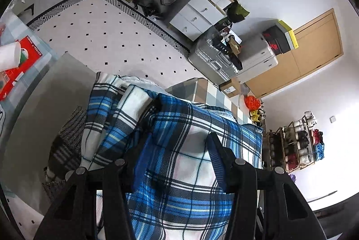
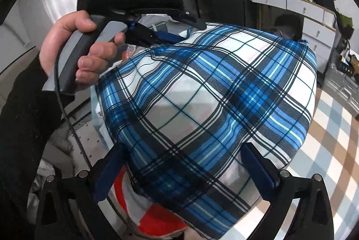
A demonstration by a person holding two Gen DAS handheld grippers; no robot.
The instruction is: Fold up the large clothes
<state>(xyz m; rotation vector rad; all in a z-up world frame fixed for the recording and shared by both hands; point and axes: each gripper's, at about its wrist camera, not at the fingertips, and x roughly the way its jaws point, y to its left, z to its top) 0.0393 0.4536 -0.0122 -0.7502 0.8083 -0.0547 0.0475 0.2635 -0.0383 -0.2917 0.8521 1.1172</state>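
**Plaid Garment Held by One Hand-Held Gripper, the Other Spread Wide**

The left hand-held gripper (image 1: pixel 177 161) was clenched on a bunched fold of the blue, white and black plaid woven garment (image 1: pixel 179 134), cloth packed between its ribbed blue pads (image 1: pixel 216 161). The right hand-held gripper (image 2: pixel 184 166) stood released, its jaws spread wide with the same garment (image 2: pixel 213 91) draped across the gap between them, the pads not pressing it. Ahead of the right hand-held gripper and to its left, a bare hand (image 2: pixel 74 49) in a dark sleeve squeezed the grey trigger of the left tool.

The garment hung in the air between the two tools, its far end trailing down ahead of the left hand-held gripper toward a checked tan-and-grey surface (image 1: pixel 208 91).

The likeliest trouble, as I judged it, was the loose cloth sliding off the open right jaws before they closed, since the twill looked smooth and limp and only one corner was secured. A grip taken on several layers at once could also lock a crooked crease into the fold. The thick wad in the left jaws might slip if pulled taut.
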